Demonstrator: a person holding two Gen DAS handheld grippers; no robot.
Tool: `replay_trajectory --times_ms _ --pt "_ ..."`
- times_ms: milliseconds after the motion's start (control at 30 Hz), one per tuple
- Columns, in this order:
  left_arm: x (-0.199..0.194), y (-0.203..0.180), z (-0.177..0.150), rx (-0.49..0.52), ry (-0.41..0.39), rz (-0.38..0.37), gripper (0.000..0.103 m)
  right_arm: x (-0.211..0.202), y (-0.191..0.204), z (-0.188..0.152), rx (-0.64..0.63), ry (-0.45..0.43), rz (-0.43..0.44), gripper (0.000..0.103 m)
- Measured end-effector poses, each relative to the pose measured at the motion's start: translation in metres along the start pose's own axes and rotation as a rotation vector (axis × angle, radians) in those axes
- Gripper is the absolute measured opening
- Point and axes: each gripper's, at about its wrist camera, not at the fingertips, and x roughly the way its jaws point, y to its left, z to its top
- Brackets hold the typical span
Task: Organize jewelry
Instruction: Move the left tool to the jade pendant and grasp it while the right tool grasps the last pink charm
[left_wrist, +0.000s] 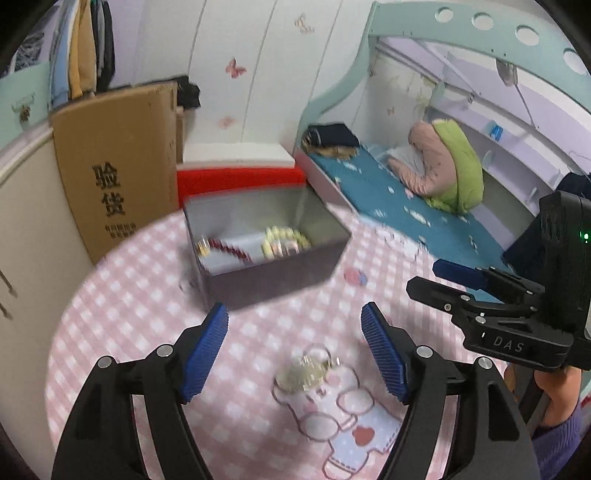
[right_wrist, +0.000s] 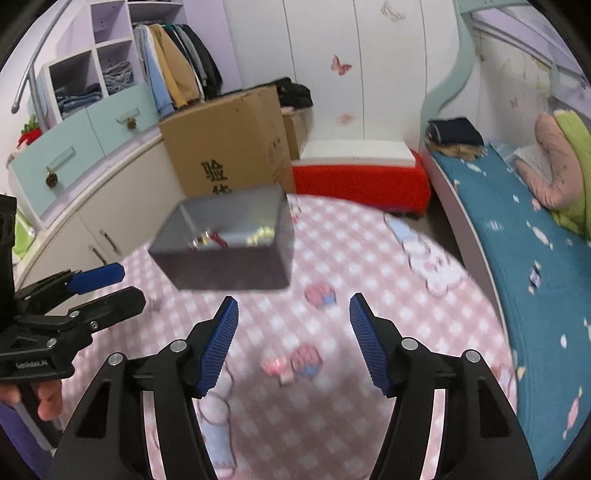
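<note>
The left gripper (left_wrist: 293, 354) hangs over the round bench (left_wrist: 110, 325), which wears a pink checked cloth, tilted down toward it. Its blue-padded fingers (left_wrist: 207, 354) are spread wide with nothing between them. Below the gap, on the cloth's bear print, lies a pale, glittering piece of jewelry (left_wrist: 306, 369), too blurred to identify; the gripper is not touching it.

The right gripper (right_wrist: 293, 347) is posed alike on the other side, its ribbed blue fingers (right_wrist: 369, 350) also wide apart and holding nothing. Under it, small pink and white shapes (right_wrist: 291, 363) sit on the cloth; blur hides whether they are objects or print. In the left wrist view this right gripper appears side-on at the right edge, with part of the person's hand (left_wrist: 554, 395) on its handle, cut off by the frame.

Farther along the bench stands an open grey box (left_wrist: 273, 273). Inside lie a cream beaded bracelet (left_wrist: 284, 240) and a red-and-gold strand (left_wrist: 225, 249), both smeared.

Beyond the bench are a cardboard carton (left_wrist: 118, 166), a red-and-white box (left_wrist: 240, 166) and a bed (left_wrist: 406, 199) with a teal sheet.
</note>
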Motion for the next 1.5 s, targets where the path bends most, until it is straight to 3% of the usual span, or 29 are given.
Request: replay_trajectory --times_ms 300,467,533,600,733,867,1000,1200,1267,1500 --pt "0.038 -0.013 -0.041 0.094 0.126 0.025 0.072 0.016 -0.014 -0.036 0.042 0.065 0.014 0.061" --pt "0.051 -0.017 -0.046 0.151 0.139 0.074 0.069 0.018 -0.018 -0.042 0.057 0.072 0.021 0.061" --pt "0.054 -0.018 -0.046 0.174 0.140 0.090 0.066 0.018 -0.018 -0.043 0.059 0.075 0.024 0.061" --pt "0.057 -0.019 -0.044 0.202 0.134 0.116 0.056 0.020 -0.017 -0.043 0.058 0.078 0.027 0.061" --pt "0.058 -0.019 -0.041 0.214 0.128 0.104 0.040 0.023 -0.015 -0.042 0.055 0.083 0.031 0.061" --pt "0.057 -0.020 -0.041 0.220 0.118 0.097 0.031 0.027 -0.011 -0.041 0.042 0.091 0.034 0.061" --pt "0.052 -0.015 -0.043 0.198 0.114 0.083 0.030 0.035 -0.002 -0.041 0.006 0.108 0.025 0.061" --pt "0.042 -0.003 -0.049 0.168 0.106 0.117 0.027 0.047 0.017 -0.042 -0.096 0.112 -0.027 0.061" --pt "0.039 0.002 -0.050 0.151 0.106 0.114 0.027 0.050 0.021 -0.041 -0.120 0.110 -0.045 0.055" --pt "0.032 0.009 -0.050 0.124 0.098 0.099 0.027 0.050 0.026 -0.039 -0.151 0.120 -0.035 0.017"
